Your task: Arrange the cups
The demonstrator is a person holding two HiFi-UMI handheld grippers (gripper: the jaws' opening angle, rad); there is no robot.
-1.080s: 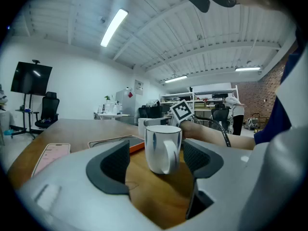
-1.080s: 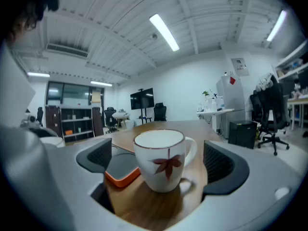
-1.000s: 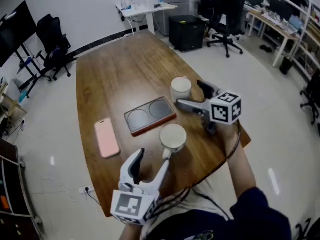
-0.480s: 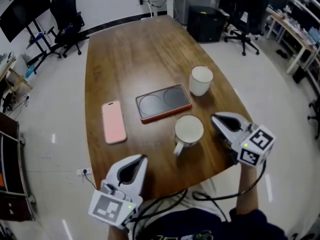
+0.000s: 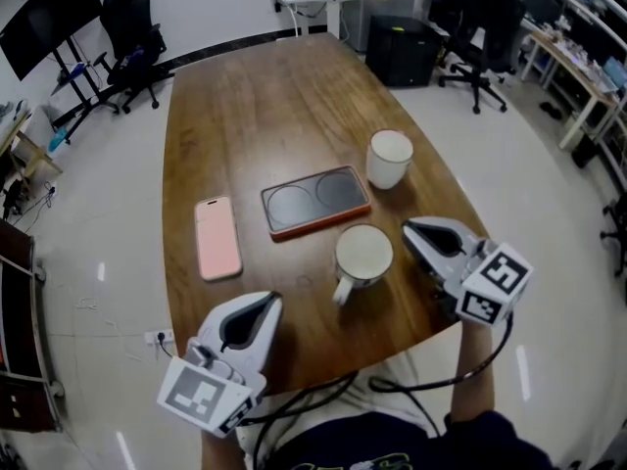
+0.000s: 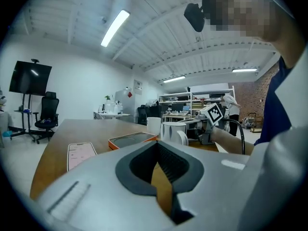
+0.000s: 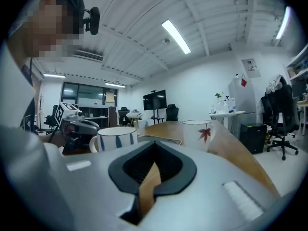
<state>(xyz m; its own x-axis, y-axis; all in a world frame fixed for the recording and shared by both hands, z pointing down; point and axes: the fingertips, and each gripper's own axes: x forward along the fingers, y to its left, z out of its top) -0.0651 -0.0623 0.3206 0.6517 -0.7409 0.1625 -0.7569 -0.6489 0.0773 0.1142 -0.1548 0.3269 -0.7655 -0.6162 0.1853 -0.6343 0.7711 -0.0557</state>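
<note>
Left tool [image 5: 267, 304], right tool [image 5: 411, 229]: closed, empty

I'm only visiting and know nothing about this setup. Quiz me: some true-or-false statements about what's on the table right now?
The tray is empty. True.
The handled mug stands on the pink phone. False: it stands on the table, near the tray.
The right gripper grips the mug. False: its fingers are shut on nothing.
The left gripper is shut and empty. True.
The other cup bears a red leaf. True.
</note>
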